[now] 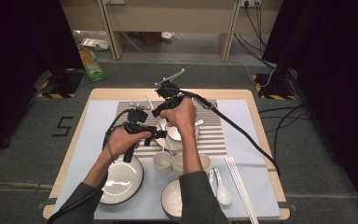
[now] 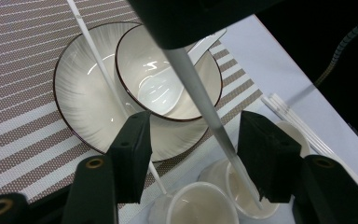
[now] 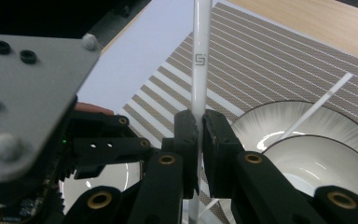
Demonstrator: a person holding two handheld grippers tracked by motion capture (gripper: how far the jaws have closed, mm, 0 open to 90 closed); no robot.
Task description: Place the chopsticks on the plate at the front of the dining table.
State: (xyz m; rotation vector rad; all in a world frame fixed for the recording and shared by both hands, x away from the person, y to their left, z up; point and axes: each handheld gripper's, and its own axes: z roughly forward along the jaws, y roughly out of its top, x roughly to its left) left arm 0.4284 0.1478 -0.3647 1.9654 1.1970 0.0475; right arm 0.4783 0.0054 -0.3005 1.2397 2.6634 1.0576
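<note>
On the grey carpet at the far left, a black "5" mark (image 1: 61, 126) is lying flat, and beyond it a green packet (image 1: 92, 64) is leaning near the foot of a pale wooden frame (image 1: 168, 18). Dark curtains are hanging on both sides of the room, and black-and-yellow tape is marking the stand bases.

The wooden bench (image 1: 242, 95) is carrying a pale blue sheet (image 1: 98, 116) with a striped placemat (image 1: 216, 135) laid on its far middle. Near the front left, a large white plate (image 1: 121, 179) is sitting on the blue sheet.

The left tool (image 1: 161, 134) is hovering over the placemat with its jaws standing apart and nothing between them; in the left gripper view the jaws are framing a dark-rimmed plate (image 2: 81, 98) with a bowl (image 2: 200, 93) sitting on it and a white spoon (image 2: 161, 86) lying in the bowl, and two small white cups (image 2: 200, 207) are standing just below.

The right tool (image 3: 199, 140) is clamping a white chopstick (image 3: 200, 51) tightly between its jaws, holding it above the plate and bowl; a second chopstick (image 3: 319, 109) is resting slantwise across the plate.

Further right, another bowl (image 1: 172, 198) is sitting at the front edge, a white spoon (image 1: 222, 189) is lying beside it, and a bundle of white chopsticks (image 1: 240, 186) is lying along the blue sheet. Black cables are trailing over the carpet at the far right.
</note>
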